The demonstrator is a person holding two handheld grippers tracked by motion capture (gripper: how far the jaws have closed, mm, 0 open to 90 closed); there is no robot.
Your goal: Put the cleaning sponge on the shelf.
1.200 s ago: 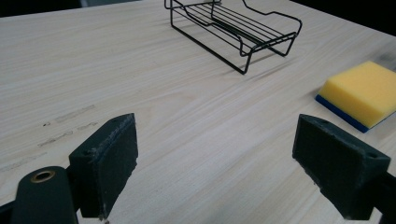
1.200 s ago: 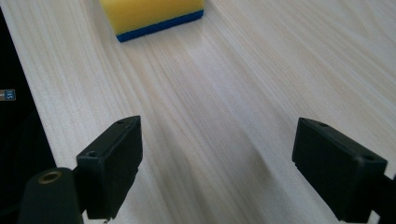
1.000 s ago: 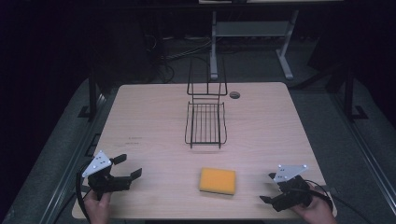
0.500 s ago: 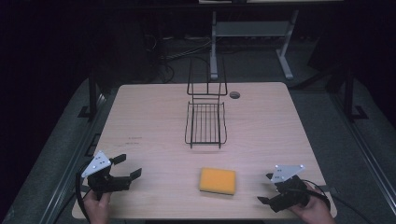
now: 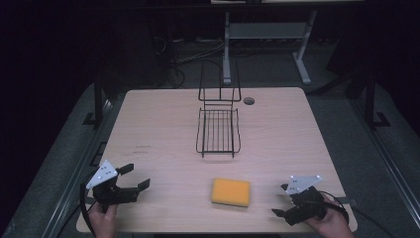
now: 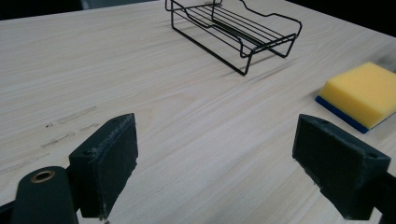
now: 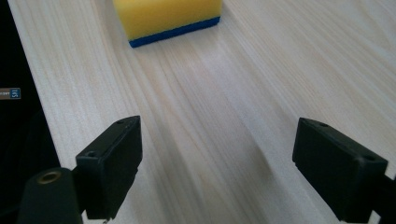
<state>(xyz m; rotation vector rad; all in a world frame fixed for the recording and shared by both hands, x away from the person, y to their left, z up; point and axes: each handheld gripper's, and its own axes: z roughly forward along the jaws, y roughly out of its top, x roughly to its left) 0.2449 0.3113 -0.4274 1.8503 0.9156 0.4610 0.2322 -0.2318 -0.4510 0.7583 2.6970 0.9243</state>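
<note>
A yellow sponge (image 5: 231, 192) with a blue underside lies flat on the wooden table (image 5: 163, 124), near the front edge and a little right of centre. It also appears in the left gripper view as the sponge (image 6: 362, 93) and in the right gripper view as the sponge (image 7: 168, 16). A black wire rack (image 5: 218, 130) stands mid-table, its wire rack (image 6: 233, 28) tray lying flat. My left gripper (image 5: 134, 177) sits at the front left, open and empty, pointing toward the sponge. My right gripper (image 5: 281, 200) sits at the front right, open and empty, a short way right of the sponge.
A small dark round grommet (image 5: 248, 100) sits near the table's far edge, right of the rack. A desk frame with white legs (image 5: 302, 59) and cables stand on the dark floor behind the table. Each gripper is held by a hand at the table's front edge.
The right gripper has shifted slightly down toward the table's front edge. The left gripper, sponge and rack stay where they were.
</note>
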